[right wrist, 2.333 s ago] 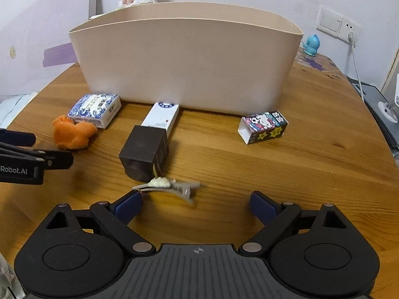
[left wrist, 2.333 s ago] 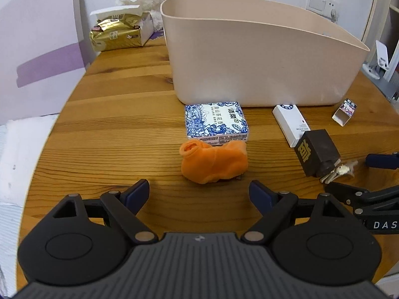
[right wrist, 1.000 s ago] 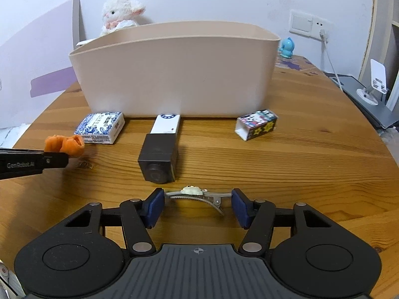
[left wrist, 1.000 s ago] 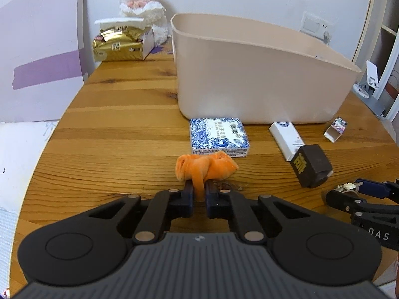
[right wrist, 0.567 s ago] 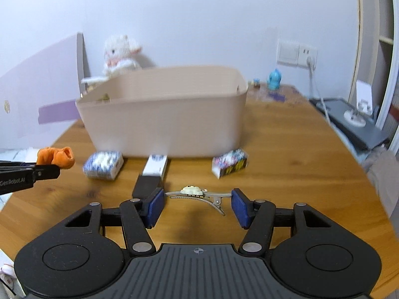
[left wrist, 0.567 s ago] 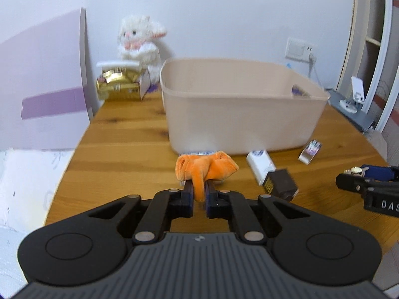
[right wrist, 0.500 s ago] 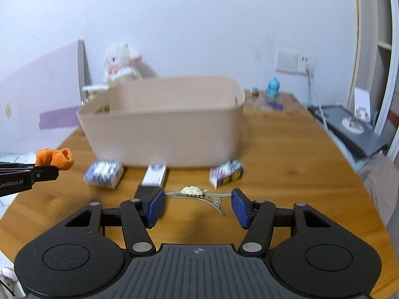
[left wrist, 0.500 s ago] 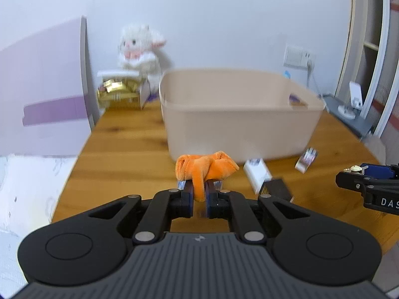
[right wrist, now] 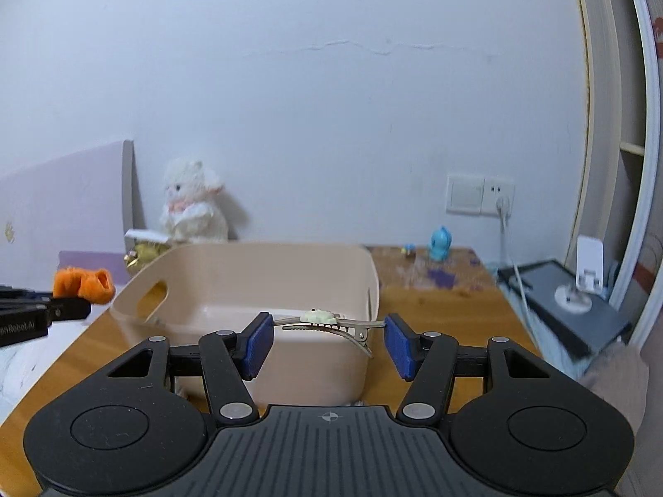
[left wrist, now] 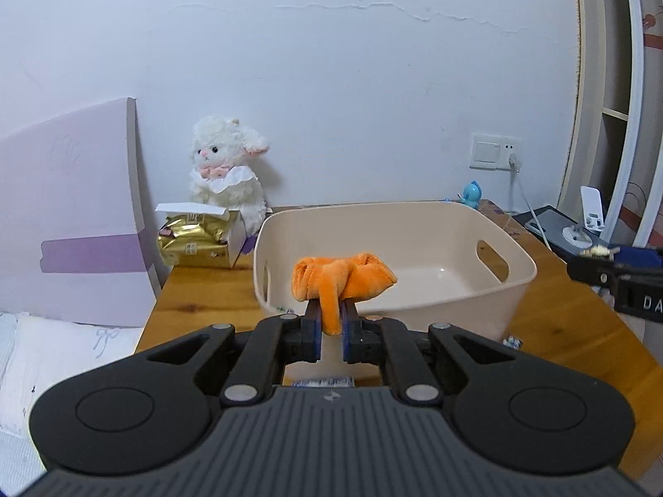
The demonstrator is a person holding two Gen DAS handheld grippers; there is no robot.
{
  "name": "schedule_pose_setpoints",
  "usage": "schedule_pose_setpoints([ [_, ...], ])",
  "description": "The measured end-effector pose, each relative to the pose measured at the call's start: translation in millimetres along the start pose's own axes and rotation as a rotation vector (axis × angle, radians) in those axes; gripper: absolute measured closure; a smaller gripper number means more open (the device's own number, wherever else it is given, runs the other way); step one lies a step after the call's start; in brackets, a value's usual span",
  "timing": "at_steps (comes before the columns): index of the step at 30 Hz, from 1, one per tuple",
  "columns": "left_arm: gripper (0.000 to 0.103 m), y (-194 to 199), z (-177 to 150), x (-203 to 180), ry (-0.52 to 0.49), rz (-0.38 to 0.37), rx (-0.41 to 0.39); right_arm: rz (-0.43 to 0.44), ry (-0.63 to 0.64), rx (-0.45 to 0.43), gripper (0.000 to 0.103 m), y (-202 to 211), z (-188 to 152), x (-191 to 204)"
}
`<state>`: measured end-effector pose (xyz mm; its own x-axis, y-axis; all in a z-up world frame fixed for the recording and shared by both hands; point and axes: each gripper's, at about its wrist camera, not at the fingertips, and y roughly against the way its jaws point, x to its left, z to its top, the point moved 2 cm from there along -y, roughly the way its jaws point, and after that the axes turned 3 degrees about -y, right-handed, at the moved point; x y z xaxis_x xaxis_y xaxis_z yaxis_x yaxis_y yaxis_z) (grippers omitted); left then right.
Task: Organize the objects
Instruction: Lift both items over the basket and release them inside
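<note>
- Mid-carry right now: both hand-held grippers are loaded and up in the air by the beige storage bin (left wrist: 518,290), so I'd call this the "bring it over the bin" step.
- Left hand-held gripper (left wrist: 330,333) is pinched tight on a hanging fold of the orange plush cloth (left wrist: 342,275). The rest of it bunches up above the fingertips, and from the left wrist view it sits in front of the bin's near rim, roughly level with the opening.
- Right hand-held gripper (right wrist: 328,343) is clamped end to end on the metal hair clip (right wrist: 331,323) with the little cream decoration on top. The jaws stand fairly wide because they hold the clip lengthwise, and it lies crosswise just in front of the bin's near wall.
- The bin sits on the wooden worktop (left wrist: 580,343). What I can see of its floor looks bare, though the cloth hides part of it.
- A blue patterned box (left wrist: 323,382) peeks out under the left gripper, on the worktop in front of the bin, so I reckon there's more to collect after this.
- Next move, as I read it: push both grippers forward past the near rim until each item hangs over the inside, then let go.
- The clip is the fiddly one. It's only held at its tips, so I'd keep the right side steady and clear the rim before opening.
- The plush lamb (left wrist: 226,174) and gold packet (left wrist: 192,240) at the back look like bystanders.
</note>
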<state>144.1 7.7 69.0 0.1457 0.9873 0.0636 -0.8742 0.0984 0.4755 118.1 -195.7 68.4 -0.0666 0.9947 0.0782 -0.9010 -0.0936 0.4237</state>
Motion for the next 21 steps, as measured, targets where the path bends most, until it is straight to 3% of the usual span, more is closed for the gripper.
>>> schedule_pose_setpoints([
  [8,0.093,-65,18,-12,-0.013,0.008,0.063,-0.024,-0.002,0.007,0.047,-54,28,-8],
  [19,0.092,-142,8,-30,-0.019,0.025,0.212,-0.055,0.102,0.155,0.047,-132,13,-1],
  [21,0.092,-148,8,-30,-0.013,0.028,0.231,-0.078,0.143,0.147,0.047,-138,9,3],
])
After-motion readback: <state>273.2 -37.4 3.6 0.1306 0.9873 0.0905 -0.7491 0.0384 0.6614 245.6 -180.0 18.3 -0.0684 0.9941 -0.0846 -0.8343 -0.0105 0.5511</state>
